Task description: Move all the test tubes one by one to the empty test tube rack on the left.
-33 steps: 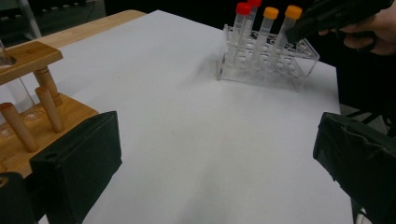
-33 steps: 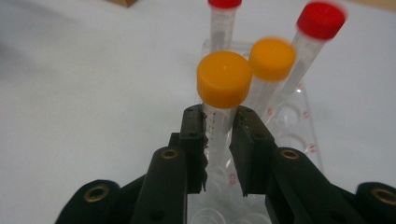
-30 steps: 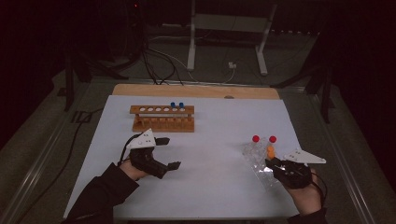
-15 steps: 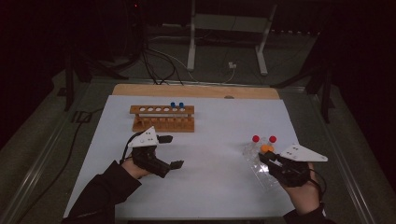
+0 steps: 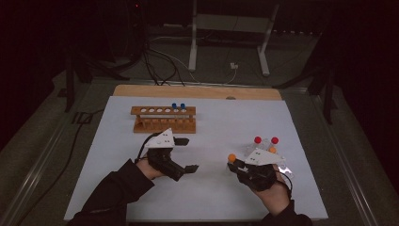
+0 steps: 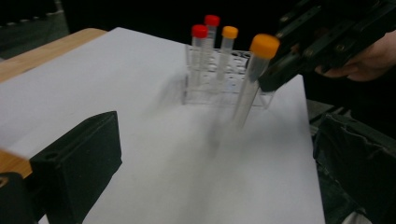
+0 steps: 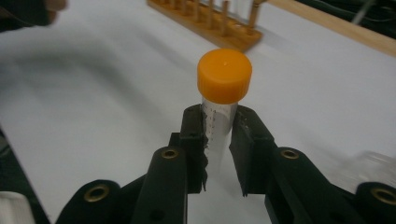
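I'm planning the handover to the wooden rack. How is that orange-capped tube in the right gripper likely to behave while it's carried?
The orange-capped tube looks like thin clear plastic and seems empty, so probably light and stiff. The right gripper pinches it just under the cap, so its long lower end may swing or slip on the smooth wall. Laid down, its round body would likely roll on the white table.

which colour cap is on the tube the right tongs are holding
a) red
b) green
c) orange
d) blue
c: the right tongs are shut on a clear tube whose cap is orange, lifted clear of the clear rack, where two red-capped tubes and another orange-capped one stand.
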A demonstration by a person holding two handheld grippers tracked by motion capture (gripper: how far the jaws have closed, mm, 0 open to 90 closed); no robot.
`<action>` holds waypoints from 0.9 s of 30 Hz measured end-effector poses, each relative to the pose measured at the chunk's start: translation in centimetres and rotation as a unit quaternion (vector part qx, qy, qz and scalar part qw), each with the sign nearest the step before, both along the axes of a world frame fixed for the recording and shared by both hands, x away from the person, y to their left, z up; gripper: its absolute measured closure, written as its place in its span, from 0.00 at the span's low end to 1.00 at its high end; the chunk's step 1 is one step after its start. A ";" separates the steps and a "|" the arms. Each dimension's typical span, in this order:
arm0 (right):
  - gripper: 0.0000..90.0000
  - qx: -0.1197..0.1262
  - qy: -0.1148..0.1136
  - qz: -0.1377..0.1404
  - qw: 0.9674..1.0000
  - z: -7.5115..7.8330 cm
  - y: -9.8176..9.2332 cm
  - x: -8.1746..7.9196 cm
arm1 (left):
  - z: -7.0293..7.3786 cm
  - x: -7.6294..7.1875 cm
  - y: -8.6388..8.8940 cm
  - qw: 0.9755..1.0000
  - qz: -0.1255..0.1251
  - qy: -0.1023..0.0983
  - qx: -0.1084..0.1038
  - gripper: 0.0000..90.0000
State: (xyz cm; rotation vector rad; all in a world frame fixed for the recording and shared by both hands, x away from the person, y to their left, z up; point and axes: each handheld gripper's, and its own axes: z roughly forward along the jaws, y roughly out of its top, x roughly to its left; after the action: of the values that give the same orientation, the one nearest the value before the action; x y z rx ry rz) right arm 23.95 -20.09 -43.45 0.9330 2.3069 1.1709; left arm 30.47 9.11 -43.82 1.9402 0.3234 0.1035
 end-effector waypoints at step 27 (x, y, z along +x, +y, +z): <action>0.83 0.005 0.013 0.041 0.999 -0.5 2.8 0.0 | 0.3 -0.3 -5.3 0.996 -0.074 -0.040 0.008 0.75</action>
State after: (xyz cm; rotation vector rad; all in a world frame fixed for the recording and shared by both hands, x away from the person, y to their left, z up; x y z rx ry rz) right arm 23.94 -17.33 -43.96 0.8695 2.3818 1.2121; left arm 30.18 3.77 -43.56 1.9630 0.1267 0.0865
